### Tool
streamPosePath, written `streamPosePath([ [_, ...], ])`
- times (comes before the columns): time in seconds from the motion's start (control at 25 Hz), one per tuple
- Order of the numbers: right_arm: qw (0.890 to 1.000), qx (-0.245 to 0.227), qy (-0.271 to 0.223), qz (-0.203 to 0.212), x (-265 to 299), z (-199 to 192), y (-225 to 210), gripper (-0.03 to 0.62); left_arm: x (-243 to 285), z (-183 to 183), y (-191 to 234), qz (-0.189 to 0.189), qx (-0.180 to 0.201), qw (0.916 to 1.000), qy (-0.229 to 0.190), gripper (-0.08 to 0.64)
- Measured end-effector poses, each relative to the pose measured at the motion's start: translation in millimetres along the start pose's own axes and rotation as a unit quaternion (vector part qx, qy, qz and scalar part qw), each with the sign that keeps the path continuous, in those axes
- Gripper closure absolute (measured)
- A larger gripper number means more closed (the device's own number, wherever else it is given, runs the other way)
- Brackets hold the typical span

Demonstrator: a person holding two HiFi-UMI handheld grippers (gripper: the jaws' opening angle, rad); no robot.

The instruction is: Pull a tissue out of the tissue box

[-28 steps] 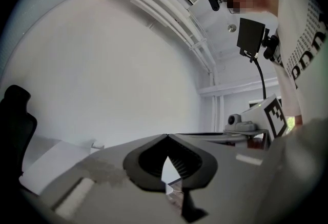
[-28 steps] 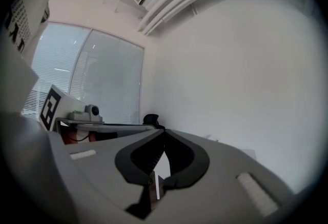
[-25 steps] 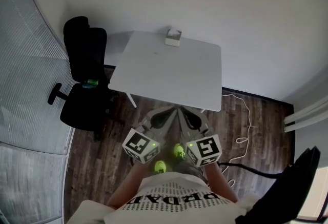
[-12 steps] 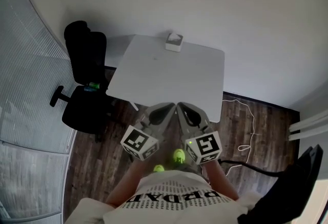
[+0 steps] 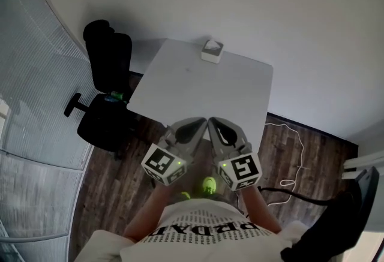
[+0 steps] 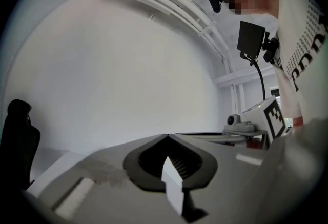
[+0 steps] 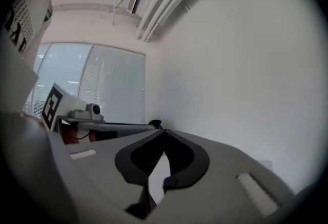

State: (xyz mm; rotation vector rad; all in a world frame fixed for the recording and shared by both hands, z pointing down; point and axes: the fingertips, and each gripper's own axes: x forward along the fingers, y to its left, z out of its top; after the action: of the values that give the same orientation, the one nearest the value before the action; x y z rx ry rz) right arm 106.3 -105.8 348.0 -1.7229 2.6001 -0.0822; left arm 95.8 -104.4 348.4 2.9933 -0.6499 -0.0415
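The left gripper [image 5: 198, 126] and right gripper [image 5: 216, 126] are held side by side, tips nearly touching, each with jaws closed on nothing; the small white cardboard tissue box [image 5: 212, 50] sits straight ahead of both, well apart, at the far edge of the white rectangular worktop [image 5: 198, 90].
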Motion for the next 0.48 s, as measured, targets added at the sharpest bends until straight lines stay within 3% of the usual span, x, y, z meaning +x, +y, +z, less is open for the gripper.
streamPosePath([
  [0.48,0.999,-0.007,0.005,0.032,20.2,-0.9,-23.4,0.584,23.8,-2.0,19.1,0.025,-0.011,0.9996,-0.008,0.569],
])
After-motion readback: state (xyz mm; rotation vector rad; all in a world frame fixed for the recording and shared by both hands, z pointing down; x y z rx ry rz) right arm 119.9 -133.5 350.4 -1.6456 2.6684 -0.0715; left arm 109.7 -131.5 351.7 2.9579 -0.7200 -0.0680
